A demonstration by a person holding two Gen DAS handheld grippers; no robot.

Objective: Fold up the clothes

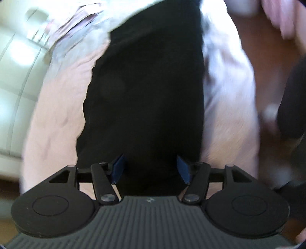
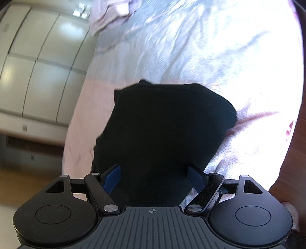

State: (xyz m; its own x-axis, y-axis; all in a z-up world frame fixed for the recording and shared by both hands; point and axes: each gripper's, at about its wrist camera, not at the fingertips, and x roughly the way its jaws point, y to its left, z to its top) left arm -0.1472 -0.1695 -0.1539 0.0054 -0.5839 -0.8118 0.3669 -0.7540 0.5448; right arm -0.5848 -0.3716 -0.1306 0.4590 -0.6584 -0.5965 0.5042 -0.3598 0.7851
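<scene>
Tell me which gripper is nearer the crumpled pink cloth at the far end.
Hard to call. Left gripper and right gripper both hover open over the black garment, with the pink cloth far beyond both.

A plain black cloth garment (image 1: 145, 92) with no visible pattern lies ahead of the left gripper (image 1: 151, 169), whose pads (image 1: 118, 168) are dark blue on black arms. It lies on a pale pink, fuzzy blanket (image 1: 57, 122). Left of the right gripper (image 2: 154, 180), glossy off-white cabinet panels (image 2: 38, 63) show grey seams. On the right, a reddish-brown surface (image 1: 267, 63), possibly wood.
</scene>
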